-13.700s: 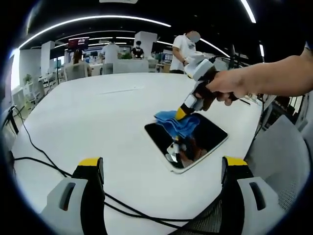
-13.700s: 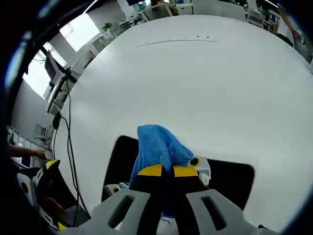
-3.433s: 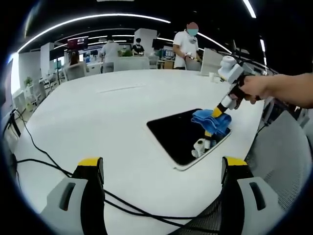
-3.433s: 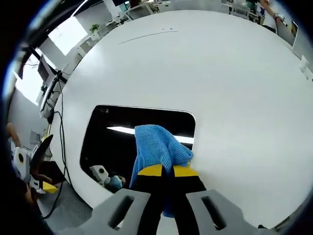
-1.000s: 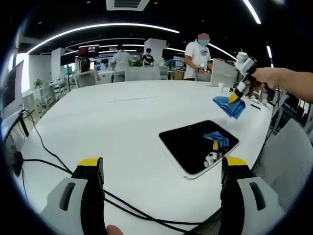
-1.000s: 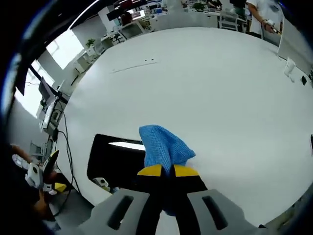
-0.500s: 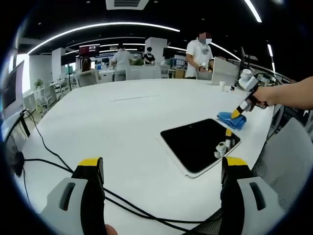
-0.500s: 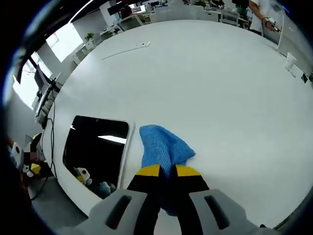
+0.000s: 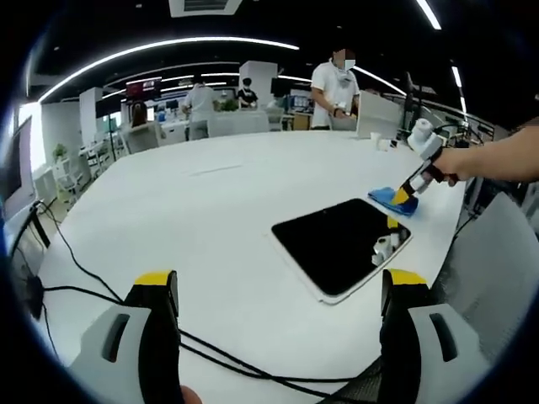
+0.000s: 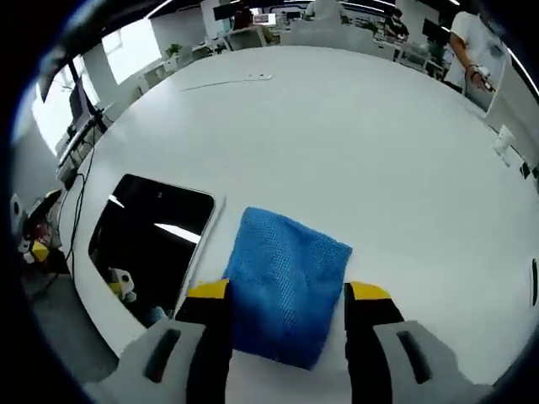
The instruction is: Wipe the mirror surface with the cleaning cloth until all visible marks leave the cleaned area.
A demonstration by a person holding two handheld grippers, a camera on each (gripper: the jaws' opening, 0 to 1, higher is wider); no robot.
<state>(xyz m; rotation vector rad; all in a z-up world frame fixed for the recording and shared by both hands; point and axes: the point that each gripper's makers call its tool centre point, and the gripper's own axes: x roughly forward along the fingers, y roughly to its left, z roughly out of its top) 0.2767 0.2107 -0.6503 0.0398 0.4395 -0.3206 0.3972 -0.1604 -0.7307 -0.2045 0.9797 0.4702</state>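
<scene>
Cloth (image 10: 286, 286) flat on table (image 10: 362, 143), just beside mirror (image 10: 147, 231), between right gripper (image 10: 286, 296) jaws.

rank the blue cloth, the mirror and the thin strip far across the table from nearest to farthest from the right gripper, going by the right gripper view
1. Blue cloth: lying on the table between the open jaws of the right gripper.
2. Mirror: beside the cloth, to its left in this view.
3. Thin strip: far across the white table, near the top of the view.
</scene>
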